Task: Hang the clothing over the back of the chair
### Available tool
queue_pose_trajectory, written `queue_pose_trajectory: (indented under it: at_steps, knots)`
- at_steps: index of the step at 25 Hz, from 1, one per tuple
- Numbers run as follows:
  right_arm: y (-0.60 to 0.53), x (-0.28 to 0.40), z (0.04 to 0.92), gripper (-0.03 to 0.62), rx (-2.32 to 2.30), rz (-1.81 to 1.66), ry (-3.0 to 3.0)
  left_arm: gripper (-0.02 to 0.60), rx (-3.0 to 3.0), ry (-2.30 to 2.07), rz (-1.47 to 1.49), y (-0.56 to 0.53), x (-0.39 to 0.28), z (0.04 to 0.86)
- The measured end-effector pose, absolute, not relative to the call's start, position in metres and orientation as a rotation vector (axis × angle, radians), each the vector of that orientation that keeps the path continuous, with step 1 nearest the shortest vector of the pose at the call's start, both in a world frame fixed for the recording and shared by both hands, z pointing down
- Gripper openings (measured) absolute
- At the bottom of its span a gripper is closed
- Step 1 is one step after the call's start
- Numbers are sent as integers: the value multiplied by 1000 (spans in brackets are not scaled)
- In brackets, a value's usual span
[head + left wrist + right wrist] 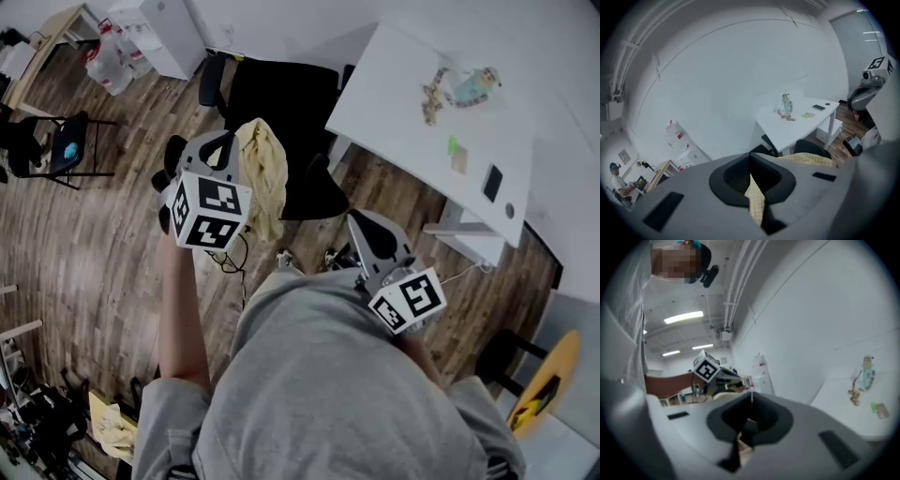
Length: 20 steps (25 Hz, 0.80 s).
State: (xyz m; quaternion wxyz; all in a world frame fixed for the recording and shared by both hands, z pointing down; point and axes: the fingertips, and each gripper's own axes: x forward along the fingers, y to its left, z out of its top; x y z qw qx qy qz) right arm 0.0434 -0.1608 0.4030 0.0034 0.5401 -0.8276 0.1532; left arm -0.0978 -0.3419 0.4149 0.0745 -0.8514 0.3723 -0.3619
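Left tongs (750, 165): pressed together on a fold of the yellow clothing (264, 183). In the left gripper view a narrow strip of fabric is seen pinched in the slot.

Right tongs (751, 401): pressed together. A small tan scrap shows low in the slot, and it cannot be told whether this is cloth. In the head view no fabric is seen reaching these tongs.

Position: the clothing is held up in the air, bunched and hanging from the left tongs alone. It hangs just in front of the black chair (291, 103), between the person and the chair, and is not yet laid over the chair back. The chair stands beside the white desk (422, 84), on the wood floor (94, 234).

Step judged: garment lifted, carry to the chair back still to be done.

Risks noted:
- The grip is taken on a thin fold only. The weight of the hanging bundle could pull the fabric out, and it would be dropped to the floor.
- The garment is bunched. If it is laid down unspread, most of its weight may land on one side of the back and it may slide off.
- The dangling lower end could snag on the seat or an arm of the chair on the way over.
- Support from the right tongs is not confirmed, so spreading may be delayed.
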Motion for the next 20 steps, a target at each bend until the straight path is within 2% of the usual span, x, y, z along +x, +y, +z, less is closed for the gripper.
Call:
queue_pose_trajectory:
  at_steps: [20]
  knots:
    - [-148,102,381,35,1373,400,-2768,31,-2600,1655,-375,-229,-101,345]
